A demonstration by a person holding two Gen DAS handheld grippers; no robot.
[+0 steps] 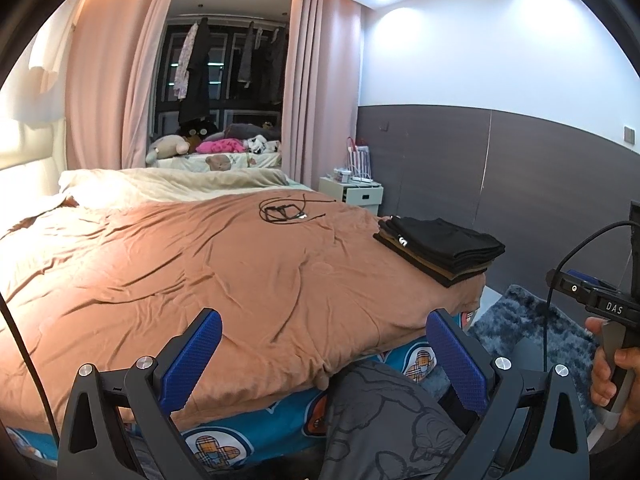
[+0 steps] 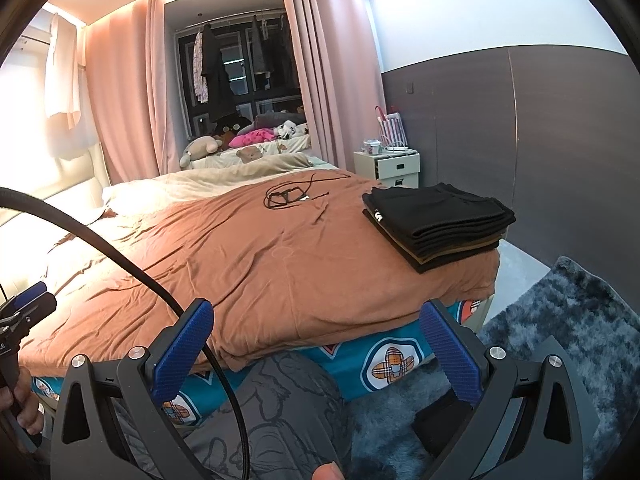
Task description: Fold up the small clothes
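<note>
A stack of folded dark clothes (image 1: pixel 440 250), black on top with brown layers under it, lies at the near right corner of the bed's orange-brown cover (image 1: pixel 200 272); it also shows in the right wrist view (image 2: pixel 438 224). My left gripper (image 1: pixel 324 356) is open and empty, held off the bed's near edge. My right gripper (image 2: pixel 316 350) is open and empty, also off the near edge. The right gripper's handle (image 1: pixel 600 308) shows at the right of the left wrist view. No loose garment lies on the cover.
A tangle of black cable (image 1: pixel 284 210) lies on the far middle of the bed. A white nightstand (image 2: pixel 390 168) stands by the dark wall. A blue shaggy rug (image 2: pixel 560 340) covers the floor at the right. My patterned grey trouser leg (image 2: pixel 280 412) is below the grippers.
</note>
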